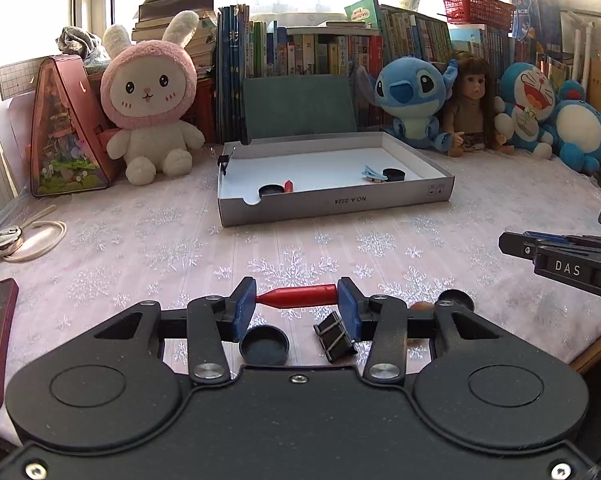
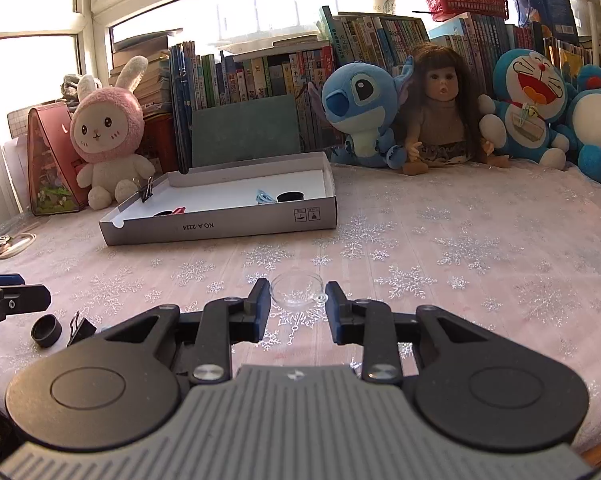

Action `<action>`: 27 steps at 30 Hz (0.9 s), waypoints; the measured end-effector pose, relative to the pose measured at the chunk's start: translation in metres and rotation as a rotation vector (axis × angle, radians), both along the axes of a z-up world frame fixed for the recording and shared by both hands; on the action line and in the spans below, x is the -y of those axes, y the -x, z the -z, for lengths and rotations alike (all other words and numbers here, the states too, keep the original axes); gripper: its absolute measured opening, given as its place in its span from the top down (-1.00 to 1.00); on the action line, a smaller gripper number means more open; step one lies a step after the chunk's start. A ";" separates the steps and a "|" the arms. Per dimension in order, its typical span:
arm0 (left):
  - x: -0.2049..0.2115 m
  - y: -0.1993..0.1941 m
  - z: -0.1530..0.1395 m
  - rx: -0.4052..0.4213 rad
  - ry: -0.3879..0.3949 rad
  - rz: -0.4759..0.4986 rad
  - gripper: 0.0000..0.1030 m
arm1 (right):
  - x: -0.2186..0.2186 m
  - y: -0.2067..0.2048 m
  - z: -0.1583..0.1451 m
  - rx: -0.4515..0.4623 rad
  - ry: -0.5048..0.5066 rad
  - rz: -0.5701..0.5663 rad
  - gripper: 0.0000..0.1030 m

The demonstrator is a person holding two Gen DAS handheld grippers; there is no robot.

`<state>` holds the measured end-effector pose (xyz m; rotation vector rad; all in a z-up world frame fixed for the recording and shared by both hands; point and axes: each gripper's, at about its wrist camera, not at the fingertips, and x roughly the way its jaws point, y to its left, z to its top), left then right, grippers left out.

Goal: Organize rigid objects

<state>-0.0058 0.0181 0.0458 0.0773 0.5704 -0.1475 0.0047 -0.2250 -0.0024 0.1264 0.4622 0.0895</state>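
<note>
On the snowflake tablecloth, both grippers are clamped on small bits.

Left wrist view first: the left gripper (image 1: 296,300) has its blue pads pinched on the two ends of a red bullet-shaped piece (image 1: 298,297), held crosswise, looks lifted off the cloth. Under it a black cap (image 1: 263,345) and a black binder clip (image 1: 335,336) sit on the tablecloth (image 1: 140,240). Further back is the grey cardboard tray (image 1: 332,204), with two black caps, a small red piece, a blue clip and a binder clip on its left wall. Right gripper (image 1: 512,245) pokes in from the right edge. Right wrist view: same gripper (image 2: 297,300) is squeezing a clear little dish (image 2: 296,287) between its fingers, the tray (image 2: 220,224) well off to the upper left.
</note>
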 end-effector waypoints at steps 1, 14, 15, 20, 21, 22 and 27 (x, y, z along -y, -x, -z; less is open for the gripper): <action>-0.001 -0.006 -0.005 0.001 0.005 0.003 0.18 | 0.002 -0.003 -0.003 -0.005 -0.010 -0.008 0.31; -0.004 -0.073 -0.047 -0.014 0.051 0.035 0.18 | 0.017 -0.068 -0.053 -0.074 -0.041 -0.147 0.31; -0.003 -0.079 -0.050 -0.014 0.052 0.034 0.18 | 0.017 -0.076 -0.056 -0.084 -0.047 -0.151 0.31; -0.001 -0.117 -0.060 -0.031 0.058 0.012 0.18 | 0.012 -0.113 -0.065 -0.144 -0.075 -0.159 0.31; -0.001 -0.126 -0.061 -0.047 0.068 0.004 0.18 | 0.011 -0.123 -0.067 -0.162 -0.089 -0.155 0.31; -0.002 -0.136 -0.061 -0.062 0.080 -0.005 0.18 | 0.011 -0.130 -0.067 -0.173 -0.098 -0.152 0.31; -0.010 -0.183 -0.056 -0.129 0.133 -0.052 0.18 | 0.008 -0.170 -0.066 -0.234 -0.139 -0.122 0.31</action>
